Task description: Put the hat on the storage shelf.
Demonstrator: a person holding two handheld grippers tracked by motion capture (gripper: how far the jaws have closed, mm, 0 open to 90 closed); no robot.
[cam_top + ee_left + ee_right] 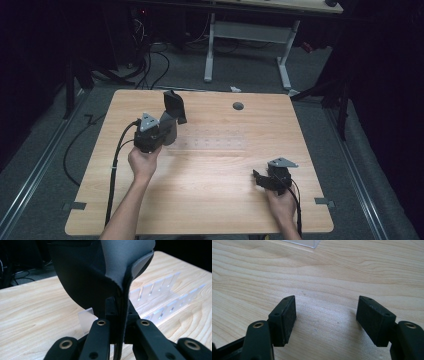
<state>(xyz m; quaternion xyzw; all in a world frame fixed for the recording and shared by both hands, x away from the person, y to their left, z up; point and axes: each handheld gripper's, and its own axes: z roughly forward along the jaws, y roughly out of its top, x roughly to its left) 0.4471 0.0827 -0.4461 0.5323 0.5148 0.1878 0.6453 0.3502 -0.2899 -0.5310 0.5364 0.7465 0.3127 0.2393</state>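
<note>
My left gripper [169, 124] is lifted over the table's left half and is shut on a dark soft pad [174, 106] that stands up from its jaws. In the left gripper view the pad [100, 272] is black on one face and grey on the other, folded and pinched at its lower edge by the gripper [120, 317]. A clear slotted rack [210, 142] lies flat on the table just right of that gripper, and its slots [160, 295] show behind the pad. My right gripper [257, 179] rests low near the front right, and its jaws [327, 317] are open over bare wood.
The wooden table [210, 200] has a grey round grommet [238, 106] near its far edge. A corner of the clear rack [304, 243] shows ahead of the right gripper. Cables trail from both grippers toward the front edge. White desk legs [209, 50] stand on the floor beyond.
</note>
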